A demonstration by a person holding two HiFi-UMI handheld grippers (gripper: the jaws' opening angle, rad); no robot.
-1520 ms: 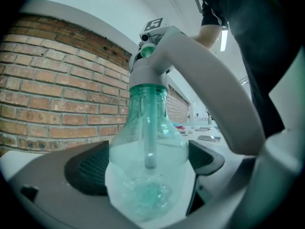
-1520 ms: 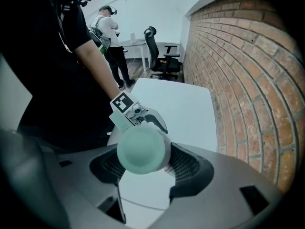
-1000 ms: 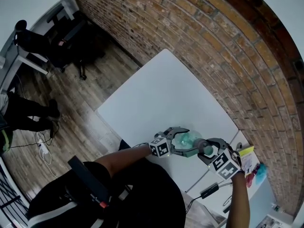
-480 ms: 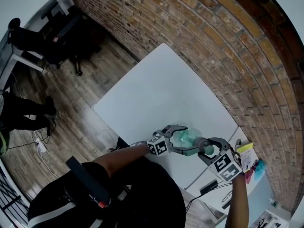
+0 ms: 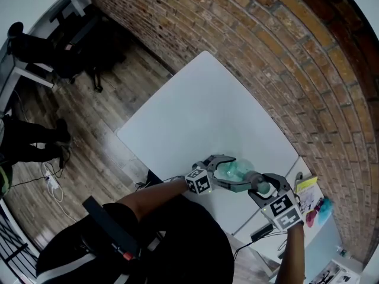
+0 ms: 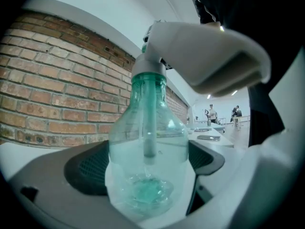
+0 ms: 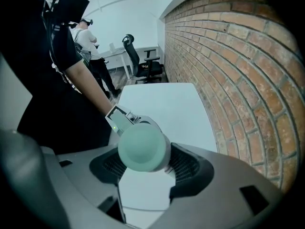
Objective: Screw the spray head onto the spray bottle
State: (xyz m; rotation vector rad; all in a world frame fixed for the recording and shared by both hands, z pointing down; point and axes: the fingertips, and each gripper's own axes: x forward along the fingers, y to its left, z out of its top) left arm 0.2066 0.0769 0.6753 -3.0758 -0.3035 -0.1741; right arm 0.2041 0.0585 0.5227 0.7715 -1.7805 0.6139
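Left gripper (image 5: 222,169): we clamp the bottle (image 6: 147,156). Right gripper (image 5: 254,184): we pinch the head (image 7: 143,147), seated on its neck.

Plain black short-sleeved shirt (image 5: 183,247)

I log the spray bottle (image 6: 147,161) as clear teal-green, the spray head (image 7: 143,147) as white with a mint cap. Table (image 5: 195,117): plain white. Wall (image 5: 266,52): red-brown brick, pale mortar. Floor (image 5: 112,105): brown planks. Left gripper (image 5: 230,171), right gripper (image 5: 259,186): grey, cubes black-and-white squares.
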